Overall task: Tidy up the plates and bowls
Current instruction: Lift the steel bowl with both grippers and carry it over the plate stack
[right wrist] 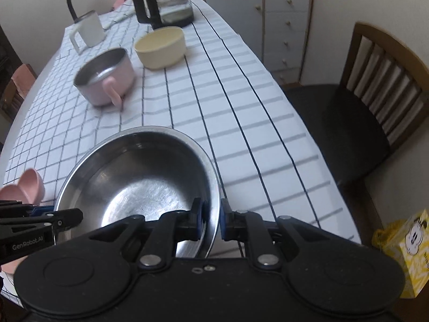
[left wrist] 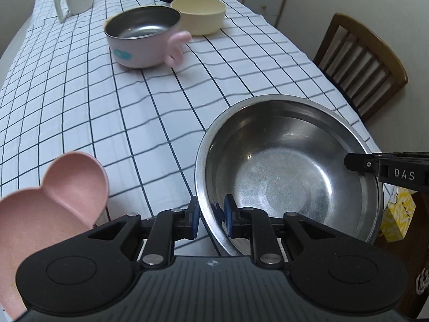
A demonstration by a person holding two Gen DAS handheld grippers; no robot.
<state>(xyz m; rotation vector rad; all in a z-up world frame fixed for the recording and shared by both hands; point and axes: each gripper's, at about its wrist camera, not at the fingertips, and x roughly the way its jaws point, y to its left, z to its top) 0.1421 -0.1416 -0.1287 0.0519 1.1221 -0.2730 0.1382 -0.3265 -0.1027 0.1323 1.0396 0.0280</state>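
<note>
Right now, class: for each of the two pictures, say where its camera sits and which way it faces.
Left wrist: on the left gripper, facing forward and down over the checked table; clamps the steel bowl rim; right gripper tip at the far rim.
Right wrist: on the right gripper, same direction; clamps the opposite rim.
Shared: steel bowl, pink pot, cream bowl.

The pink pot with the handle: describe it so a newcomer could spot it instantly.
Start at the checked tablecloth and look past the big steel bowl toward the far end. The pink pot stands there beside a cream bowl, in front of a white mug. Only it pairs a pink outside with a shiny metal inside and a stubby pink handle.
</note>
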